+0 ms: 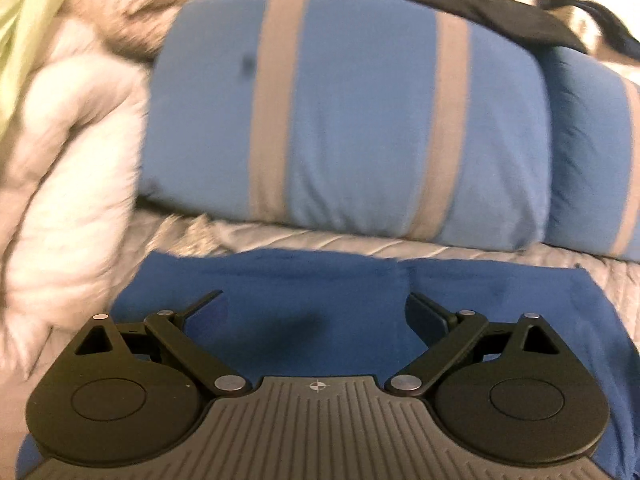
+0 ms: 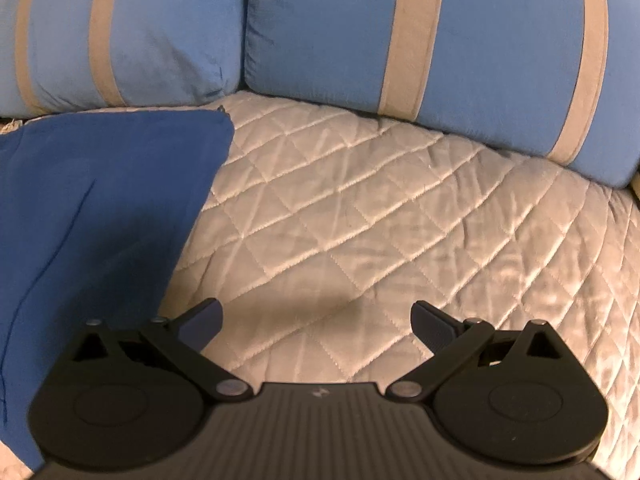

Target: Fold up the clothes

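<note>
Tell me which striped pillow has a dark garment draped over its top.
The left pillow, seen large in the left wrist view: a black garment lies over its top right corner. The right pillow in the right wrist view shows nothing on it.

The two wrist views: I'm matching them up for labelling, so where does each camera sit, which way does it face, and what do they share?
Left wrist: on the left gripper, open, facing the striped pillows over the dark blue garment; a fluffy blanket at left.
Right wrist: on the right gripper, open, above the quilted bedcover, facing the pillows.
Shared: garment, pillows, bedcover. No hand or sleeve shows.
</note>
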Demonstrator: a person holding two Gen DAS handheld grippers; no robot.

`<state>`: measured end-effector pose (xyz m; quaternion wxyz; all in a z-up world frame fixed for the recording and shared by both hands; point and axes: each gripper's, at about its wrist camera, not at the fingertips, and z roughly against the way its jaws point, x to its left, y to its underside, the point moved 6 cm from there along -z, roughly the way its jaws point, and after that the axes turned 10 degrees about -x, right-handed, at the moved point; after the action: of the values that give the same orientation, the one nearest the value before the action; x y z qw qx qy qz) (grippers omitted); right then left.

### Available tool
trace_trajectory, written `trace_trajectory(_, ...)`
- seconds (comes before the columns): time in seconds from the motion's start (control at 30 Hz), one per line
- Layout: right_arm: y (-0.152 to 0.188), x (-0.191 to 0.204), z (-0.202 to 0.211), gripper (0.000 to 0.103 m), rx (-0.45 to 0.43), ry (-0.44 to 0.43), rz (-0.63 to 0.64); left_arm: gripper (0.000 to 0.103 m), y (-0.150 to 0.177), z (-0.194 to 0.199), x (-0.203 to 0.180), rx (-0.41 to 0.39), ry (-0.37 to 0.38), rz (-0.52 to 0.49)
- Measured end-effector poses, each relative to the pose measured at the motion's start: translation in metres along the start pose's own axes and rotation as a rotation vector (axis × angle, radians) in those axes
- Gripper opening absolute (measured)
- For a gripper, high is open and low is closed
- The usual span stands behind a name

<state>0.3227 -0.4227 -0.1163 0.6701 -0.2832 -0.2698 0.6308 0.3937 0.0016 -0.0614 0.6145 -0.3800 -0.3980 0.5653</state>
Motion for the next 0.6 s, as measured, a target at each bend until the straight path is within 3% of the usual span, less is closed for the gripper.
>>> trace_trajectory(0.2,0.005,-0.013,0.002,0.103,0.019,0.001,-0.043,0.097,0.010,-0.009,-0.029,-0.043,0.002,0.071)
trace_trajectory(0.33,0.004,-0.021,0.005,0.103,0.021,-0.002,-0.095,0.097,0.020,-0.023,-0.044,-0.031,-0.002,0.063)
trace_trajectory(0.43,0.003,-0.025,0.006,0.103,0.026,-0.010,-0.132,0.097,0.034,-0.040,-0.051,0.027,-0.038,0.022)
trace_trajectory(0.5,0.002,-0.028,0.008,0.103,0.020,-0.007,-0.140,0.098,0.049,-0.056,-0.052,0.113,-0.047,0.015)
trace_trajectory(0.53,0.001,-0.029,0.008,0.103,0.016,-0.006,-0.139,0.103,0.056,-0.063,-0.051,0.148,-0.049,0.018)
trace_trajectory(0.6,0.001,-0.030,0.009,0.103,0.009,0.000,-0.130,0.103,0.062,-0.071,-0.044,0.176,-0.043,0.057)
